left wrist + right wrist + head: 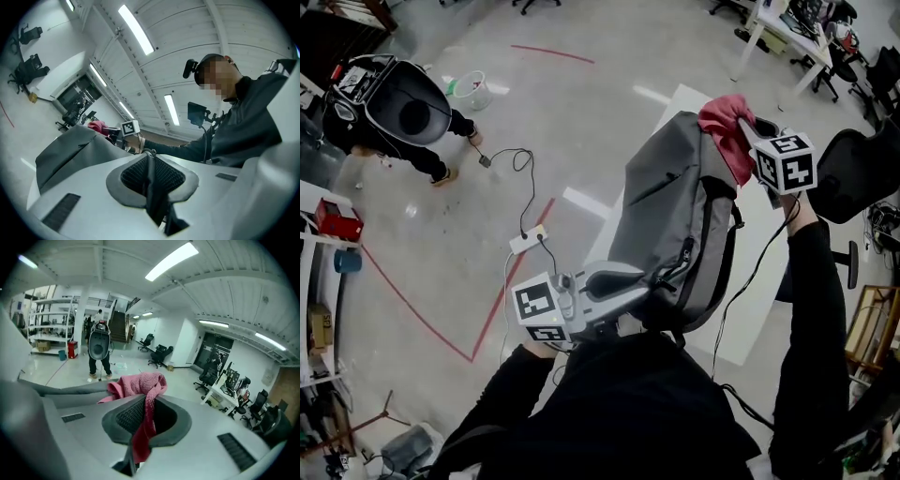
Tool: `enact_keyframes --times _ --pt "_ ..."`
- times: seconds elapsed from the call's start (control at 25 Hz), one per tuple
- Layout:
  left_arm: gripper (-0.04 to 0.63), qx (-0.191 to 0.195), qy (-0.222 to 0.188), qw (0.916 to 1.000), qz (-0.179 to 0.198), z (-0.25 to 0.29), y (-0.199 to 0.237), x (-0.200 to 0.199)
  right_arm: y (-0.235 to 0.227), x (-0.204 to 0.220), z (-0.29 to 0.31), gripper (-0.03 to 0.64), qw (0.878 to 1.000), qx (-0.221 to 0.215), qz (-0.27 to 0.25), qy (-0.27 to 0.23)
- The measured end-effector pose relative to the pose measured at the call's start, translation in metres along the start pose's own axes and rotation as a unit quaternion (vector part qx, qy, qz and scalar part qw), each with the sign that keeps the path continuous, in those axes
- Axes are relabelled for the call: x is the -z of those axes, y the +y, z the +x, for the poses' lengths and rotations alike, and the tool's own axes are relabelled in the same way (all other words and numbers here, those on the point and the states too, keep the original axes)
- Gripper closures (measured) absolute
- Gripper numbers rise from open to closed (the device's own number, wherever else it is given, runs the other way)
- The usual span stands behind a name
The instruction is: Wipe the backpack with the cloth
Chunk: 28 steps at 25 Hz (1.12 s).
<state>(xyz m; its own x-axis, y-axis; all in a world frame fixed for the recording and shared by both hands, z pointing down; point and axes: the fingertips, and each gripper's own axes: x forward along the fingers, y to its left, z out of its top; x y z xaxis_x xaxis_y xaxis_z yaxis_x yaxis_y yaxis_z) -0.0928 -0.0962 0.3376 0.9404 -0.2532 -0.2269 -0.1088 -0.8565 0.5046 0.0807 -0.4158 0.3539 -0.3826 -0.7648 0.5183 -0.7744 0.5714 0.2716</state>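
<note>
The grey backpack [675,216] is held up in the air above a white table [757,309]. My left gripper [636,281] is at its near bottom end, shut on a dark strap [151,187] of the backpack. My right gripper [748,131] is at the far top end, shut on the pink cloth [727,127], which lies against the top of the backpack. In the right gripper view the cloth [143,390] hangs between the jaws of the right gripper [145,404], with the backpack [61,390] just beyond. The left gripper view shows the backpack [70,150] and the cloth [96,125] further off.
A person [403,112] stands on the floor at the upper left near a white bucket [473,89]. A power strip [528,241] with cables lies by a red tape line. Office chairs [862,169] and desks stand to the right, and shelves [319,281] at the left edge.
</note>
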Motion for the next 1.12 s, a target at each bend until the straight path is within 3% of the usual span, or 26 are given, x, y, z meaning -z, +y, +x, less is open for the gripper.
enact_keyframes --times 0.16,0.36,0.48,0.72,0.88,1.0,1.12 --pt "0.529 -0.003 -0.003 1.0 -0.006 -0.001 0.002 0.001 0.027 0.023 0.035 0.581 0.997 -0.023 -0.046 0.064" --pt "0.529 -0.001 0.002 1.0 -0.007 -0.004 0.002 -0.001 0.084 0.031 -0.006 0.581 0.986 -0.133 -0.072 0.068" --pt "0.529 0.011 0.013 0.9998 -0.011 0.015 0.004 -0.003 0.11 0.042 -0.046 0.581 0.971 -0.218 -0.064 0.077" --pt "0.529 0.052 0.065 0.9963 -0.018 0.031 0.0 0.011 0.164 0.055 -0.119 0.581 0.953 -0.296 -0.013 0.068" --pt "0.529 0.071 0.089 0.9931 -0.028 0.025 0.001 0.002 0.219 0.034 -0.178 0.581 0.929 -0.369 0.003 0.022" --pt "0.529 0.076 0.106 0.991 -0.03 0.039 -0.008 0.018 0.244 0.036 -0.24 0.581 0.9 -0.432 0.033 -0.053" --pt "0.529 0.077 0.121 0.9893 -0.027 0.068 -0.016 0.04 0.258 0.058 -0.293 0.581 0.871 -0.482 0.052 -0.08"
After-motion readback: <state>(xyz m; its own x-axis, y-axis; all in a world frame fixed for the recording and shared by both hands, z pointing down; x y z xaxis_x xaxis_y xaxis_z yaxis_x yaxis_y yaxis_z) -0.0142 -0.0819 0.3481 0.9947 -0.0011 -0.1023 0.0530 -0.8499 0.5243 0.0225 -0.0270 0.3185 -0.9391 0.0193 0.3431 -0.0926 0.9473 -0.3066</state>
